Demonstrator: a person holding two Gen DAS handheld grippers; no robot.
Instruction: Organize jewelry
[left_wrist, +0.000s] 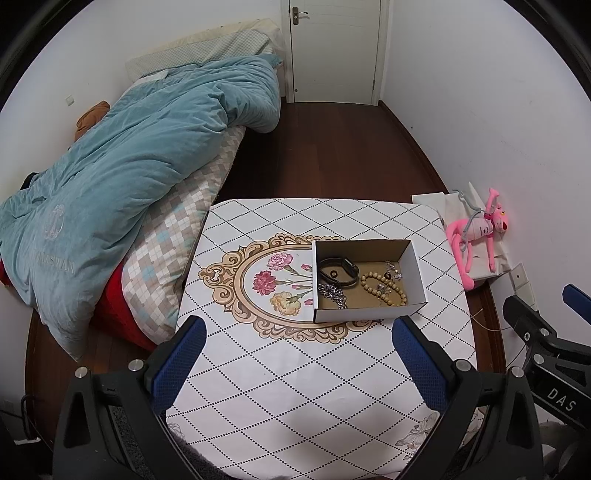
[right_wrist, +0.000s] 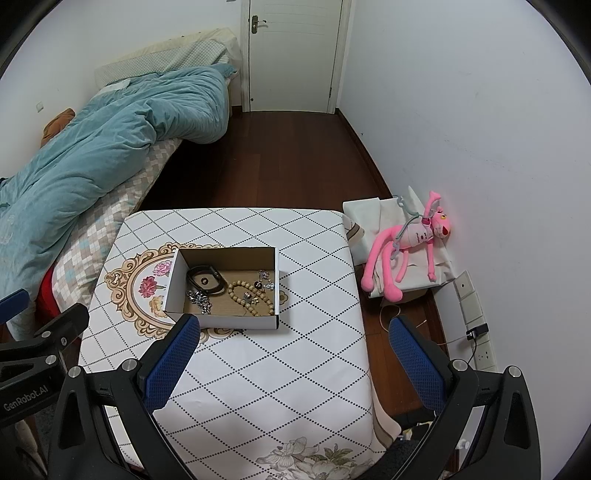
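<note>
I see the cardboard box (left_wrist: 369, 280) of jewelry mid-surface, ahead of both grippers, long axis running left-right. My left gripper (left_wrist: 299, 339) faces it squarely (nearer, I judge); my right gripper (right_wrist: 295, 339) sits offset right. Both fingers spread, empty.

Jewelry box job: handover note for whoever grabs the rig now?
Left gripper: open, empty, hovering over the table's near side.
Right gripper: open, empty, beside it to the right.
Box: open, on the table ahead of both grippers.
Inside it: black band at back left, silver chain at front left, bead bracelet right of centre, small charms at back right.
Done: all visible jewelry is in the box; none lies on the cloth.
Left: pieces lie loose and partly overlapping; probably sort them, if that is wanted.
</note>
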